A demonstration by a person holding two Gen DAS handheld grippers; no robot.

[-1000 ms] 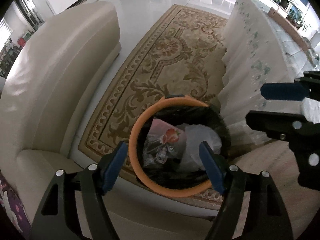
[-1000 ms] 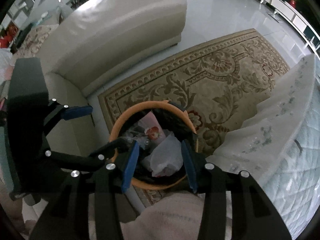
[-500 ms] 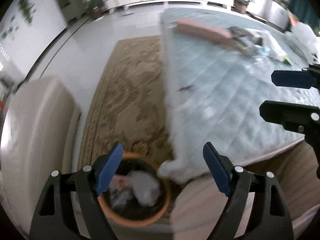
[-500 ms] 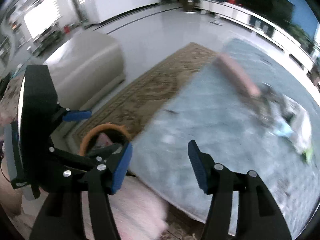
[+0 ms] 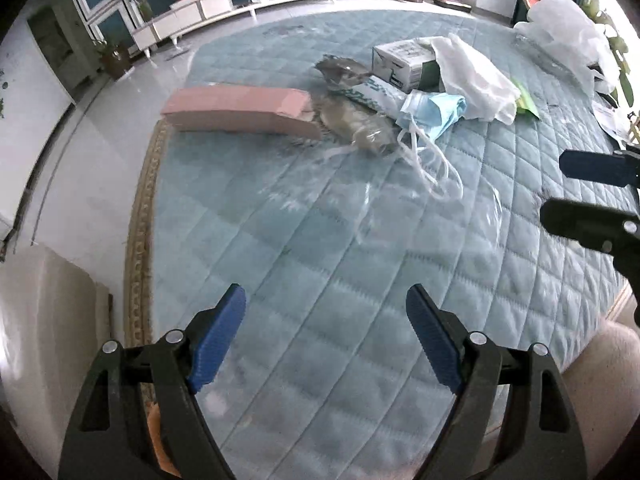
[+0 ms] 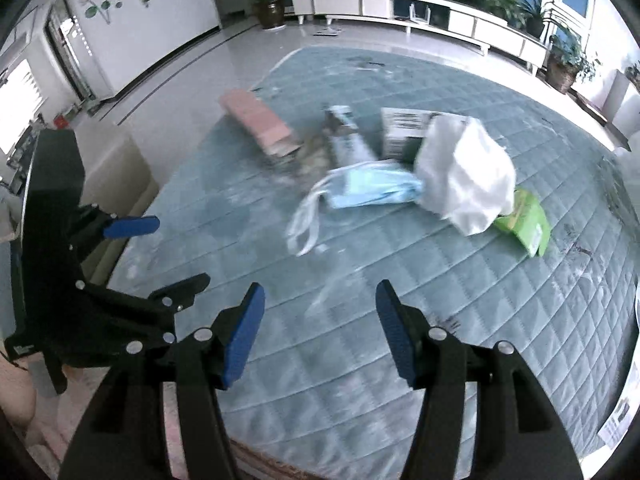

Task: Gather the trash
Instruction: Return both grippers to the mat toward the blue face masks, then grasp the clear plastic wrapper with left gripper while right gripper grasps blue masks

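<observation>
Under both my grippers lies the big surface (image 5: 320,264) with a quilted light-blue cover, and all the trash sits on its far half, well apart from my jaws. At the left edge of this surface I see the patterned rug (image 5: 138,216) on the pale floor, and a cream sofa (image 5: 44,320) near my left gripper. Among the trash, the long pink box (image 5: 240,114) lies flat at the left end of the pile. Beside it, to the right, is a crumpled clear wrapper (image 5: 352,120) with brownish content, touching the box end. A white and green carton (image 5: 400,64) stands behind, and a white plastic bag (image 6: 464,176) leans on it. A light-blue face mask (image 6: 372,190) lies in front of the bag, its white loops spread toward me. A green packet (image 6: 524,220) shows from under the bag at the right side. My left gripper (image 5: 326,338) has its jaws released and wide; they opened further a moment ago, with nothing between them. My right gripper (image 6: 320,332) also has its jaws released, somewhat narrower, just widened too, and empty.
</observation>
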